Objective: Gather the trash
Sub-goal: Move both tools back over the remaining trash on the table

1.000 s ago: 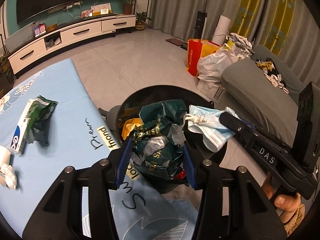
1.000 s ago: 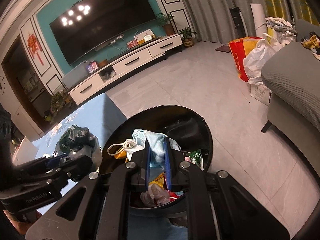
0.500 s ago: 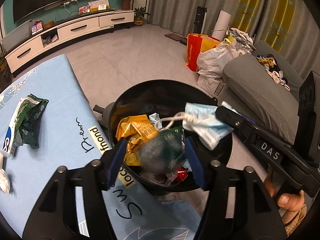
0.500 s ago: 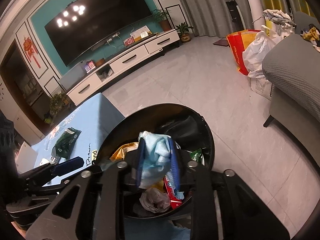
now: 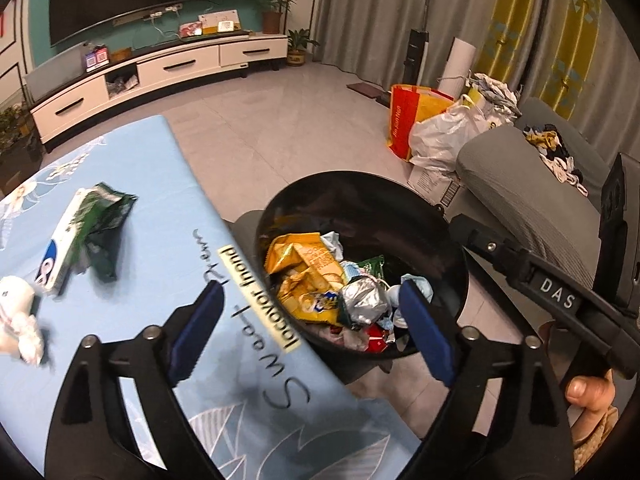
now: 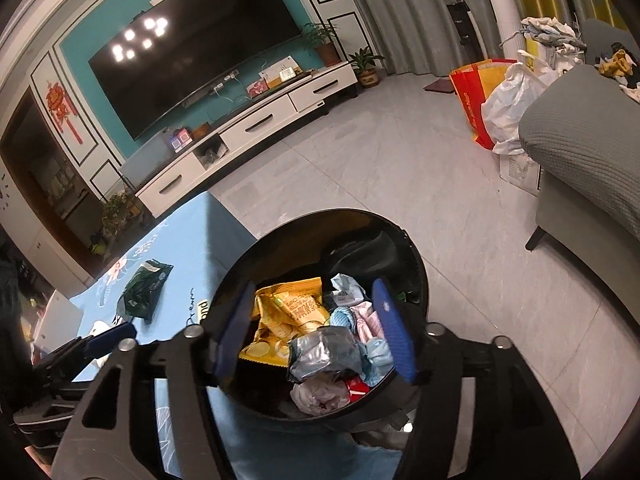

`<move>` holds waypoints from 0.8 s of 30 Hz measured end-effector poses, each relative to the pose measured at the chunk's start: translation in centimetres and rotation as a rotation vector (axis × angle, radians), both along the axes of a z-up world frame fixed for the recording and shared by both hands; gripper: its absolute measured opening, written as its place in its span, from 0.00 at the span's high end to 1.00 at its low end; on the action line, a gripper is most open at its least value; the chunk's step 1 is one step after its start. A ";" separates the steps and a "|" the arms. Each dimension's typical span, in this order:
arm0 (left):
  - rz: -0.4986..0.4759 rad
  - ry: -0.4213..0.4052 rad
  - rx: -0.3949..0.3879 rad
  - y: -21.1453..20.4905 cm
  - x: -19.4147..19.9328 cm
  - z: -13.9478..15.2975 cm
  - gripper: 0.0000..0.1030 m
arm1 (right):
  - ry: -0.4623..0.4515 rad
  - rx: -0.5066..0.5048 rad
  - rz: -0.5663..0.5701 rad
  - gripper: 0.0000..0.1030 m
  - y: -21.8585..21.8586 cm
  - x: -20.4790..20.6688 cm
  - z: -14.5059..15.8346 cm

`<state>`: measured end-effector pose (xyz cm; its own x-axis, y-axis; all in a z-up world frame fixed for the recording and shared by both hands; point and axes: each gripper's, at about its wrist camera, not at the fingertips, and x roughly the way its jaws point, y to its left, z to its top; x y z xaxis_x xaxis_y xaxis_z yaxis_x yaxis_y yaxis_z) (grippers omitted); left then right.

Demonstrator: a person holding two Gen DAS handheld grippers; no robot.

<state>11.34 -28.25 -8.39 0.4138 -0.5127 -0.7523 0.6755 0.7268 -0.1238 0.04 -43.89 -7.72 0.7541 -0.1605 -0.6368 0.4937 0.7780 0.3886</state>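
1. While both views look down past the tool fingers, left tongs (image 5: 310, 330) are spread wide with nothing between the pads, straddling the counter edge and the bin rim; right tongs (image 6: 314, 338) are likewise wide apart and hold nothing, hanging over the bin mouth.
2. Black round trash bin (image 5: 440, 224) sits just beside the counter's right edge. Inside: yellow snack bag (image 5: 304, 264), crumpled silver-lined wrapper (image 6: 322, 354), light blue face mask (image 6: 378, 350), plus red and white scraps at the bottom.
3. Counter (image 5: 132, 320) has a light blue cloth with handwritten lettering and a yellow label strip along the edge nearest the bin.
4. Trash on the counter: dark green wrapper (image 5: 106, 228) lying on a white-and-blue flat pack (image 5: 60, 256), well apart from the bin; crumpled white tissue (image 5: 20, 320) at the left margin.
5. Floor is pale grey tile. Grey sofa (image 6: 588, 152) to the right, with white plastic bags and a red-yellow shopping bag (image 5: 408, 120) beside it.
6. Far wall: teal, big dark TV (image 6: 192, 64) over a long white cabinet (image 6: 256, 136), potted plants at its end, grey curtains to the right.
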 end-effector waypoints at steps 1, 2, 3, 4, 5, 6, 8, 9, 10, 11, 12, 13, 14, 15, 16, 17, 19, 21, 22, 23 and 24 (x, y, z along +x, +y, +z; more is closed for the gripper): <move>0.007 0.001 -0.001 0.6 -0.2 0.2 0.06 | 0.003 -0.002 0.011 0.31 0.4 -0.1 0.2; 0.011 0.004 0.001 1.1 -0.3 0.2 0.05 | 0.009 -0.005 0.020 0.28 0.7 -0.2 0.3; 0.015 0.010 0.007 1.7 -0.4 0.2 0.04 | 0.016 -0.009 0.030 0.28 1.1 -0.2 0.4; 0.027 0.014 0.017 2.5 -0.7 0.2 0.03 | 0.029 -0.015 0.043 0.26 1.6 -0.2 0.6; 0.043 0.017 0.025 3.2 -0.8 0.2 0.03 | 0.040 -0.022 0.052 0.21 2.1 -0.2 0.7; 0.055 0.021 0.029 3.8 -0.9 0.2 0.03 | 0.050 -0.030 0.059 0.19 2.7 -0.2 0.9; 0.094 0.028 0.031 5.6 -1.2 0.3 0.03 | 0.070 -0.047 0.076 0.15 3.9 -0.2 1.2; 0.107 0.028 0.034 6.1 -1.3 0.4 0.03 | 0.081 -0.055 0.089 0.15 4.6 -0.2 1.3; 0.131 0.025 0.037 7.1 -1.5 0.5 0.03 | 0.091 -0.063 0.101 0.15 5.2 -0.2 1.4; 0.149 0.025 0.036 7.9 -1.6 0.6 0.03 | 0.102 -0.073 0.113 0.15 5.8 -0.1 1.4; 0.159 0.026 0.035 8.5 -1.7 0.7 0.03 | 0.112 -0.084 0.124 0.15 6.5 -0.1 1.6; 0.178 0.026 0.031 9.6 -1.9 0.9 0.03 | 0.122 -0.098 0.137 0.12 7.2 -0.1 1.7; 0.195 0.026 0.027 10.4 -2.1 1.0 0.03 | 0.129 -0.109 0.150 0.11 7.8 -0.1 1.9; 0.205 0.028 0.023 10.9 -2.3 1.1 0.03 | 0.135 -0.122 0.169 0.08 8.7 -0.1 2.1; 0.221 0.030 0.015 11.9 -2.5 1.2 0.03 | 0.139 -0.131 0.185 0.07 9.3 0.0 2.3; 0.237 0.033 0.008 12.7 -2.7 1.3 0.03 | 0.143 -0.139 0.197 0.07 9.7 0.0 2.4; 0.273 0.045 -0.005 14.7 -3.1 1.4 0.03 | 0.150 -0.163 0.222 0.07 10.9 0.1 2.8; 0.309 0.054 -0.007 16.4 -3.3 1.5 0.03 | 0.151 -0.174 0.243 0.07 11.9 0.3 3.3; 0.329 0.057 -0.001 17.3 -3.5 1.5 0.03 | 0.150 -0.176 0.250 0.07 12.2 0.4 3.4; 0.340 0.056 0.006 17.7 -3.5 1.5 0.03 | 0.150 -0.180 0.257 0.07 12.7 0.5 3.6; 0.352 0.055 0.014 18.3 -3.7 1.4 0.03 | 0.153 -0.188 0.269 0.07 13.3 0.6 3.8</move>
